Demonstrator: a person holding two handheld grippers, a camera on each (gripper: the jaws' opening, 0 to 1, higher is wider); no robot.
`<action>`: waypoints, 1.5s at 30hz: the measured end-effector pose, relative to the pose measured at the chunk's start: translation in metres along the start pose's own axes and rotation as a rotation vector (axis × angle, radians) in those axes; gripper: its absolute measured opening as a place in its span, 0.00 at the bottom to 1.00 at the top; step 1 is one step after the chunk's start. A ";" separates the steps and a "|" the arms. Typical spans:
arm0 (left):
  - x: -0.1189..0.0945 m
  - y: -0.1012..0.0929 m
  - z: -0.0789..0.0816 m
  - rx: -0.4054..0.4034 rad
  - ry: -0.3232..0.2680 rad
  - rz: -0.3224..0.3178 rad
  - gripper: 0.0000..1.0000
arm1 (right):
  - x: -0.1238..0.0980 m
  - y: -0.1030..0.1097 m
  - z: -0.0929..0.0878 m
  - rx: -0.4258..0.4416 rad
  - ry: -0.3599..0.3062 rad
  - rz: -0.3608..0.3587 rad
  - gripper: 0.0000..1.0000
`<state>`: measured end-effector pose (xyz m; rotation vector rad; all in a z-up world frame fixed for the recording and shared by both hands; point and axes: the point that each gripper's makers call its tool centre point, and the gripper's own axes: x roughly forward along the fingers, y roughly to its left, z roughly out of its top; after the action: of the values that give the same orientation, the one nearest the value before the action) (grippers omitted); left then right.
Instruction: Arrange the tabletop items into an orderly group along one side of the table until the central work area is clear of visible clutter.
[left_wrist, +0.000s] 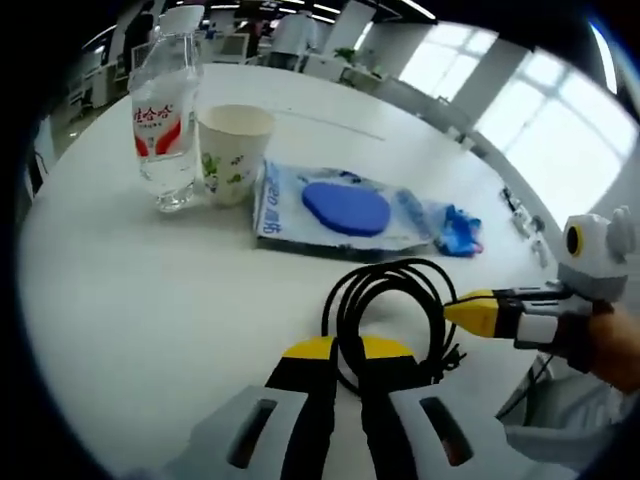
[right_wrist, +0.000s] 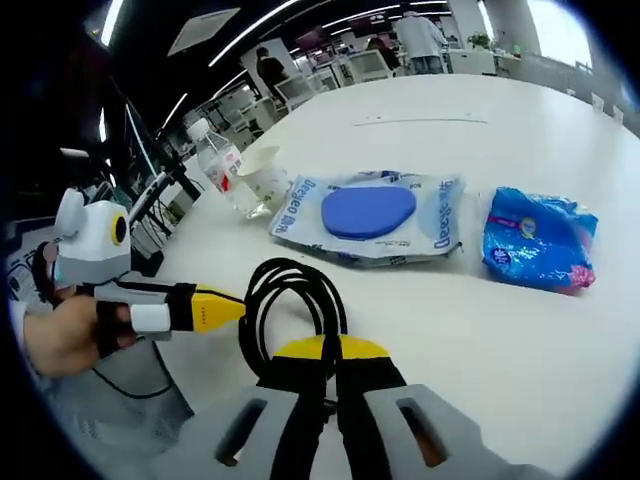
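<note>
A coiled black cable lies on the white table close in front of me. My left gripper is shut on the near side of the coil, a strand running between its yellow tips. My right gripper comes in from the right, its tip at the coil's edge. In the right gripper view, the right gripper is shut on the cable, and the left gripper meets the loop from the left.
Beyond the coil lie a white wipes pack with a blue lid, a blue packet, a paper cup and a water bottle. A hand holds the left gripper. Office desks and people stand far behind.
</note>
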<state>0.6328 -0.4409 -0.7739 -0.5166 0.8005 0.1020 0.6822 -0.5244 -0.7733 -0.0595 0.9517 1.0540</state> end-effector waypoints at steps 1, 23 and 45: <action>0.001 0.000 0.002 0.001 -0.003 -0.004 0.03 | -0.001 -0.001 0.001 0.001 -0.003 -0.001 0.00; 0.028 -0.097 0.018 0.102 0.018 -0.140 0.02 | -0.068 -0.072 0.011 0.094 -0.104 -0.105 0.00; 0.051 -0.143 0.017 0.145 0.075 -0.204 0.02 | -0.094 -0.121 0.011 0.150 -0.134 -0.154 0.00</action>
<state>0.7195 -0.5624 -0.7429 -0.4640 0.8176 -0.1635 0.7662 -0.6503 -0.7476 0.0609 0.8873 0.8316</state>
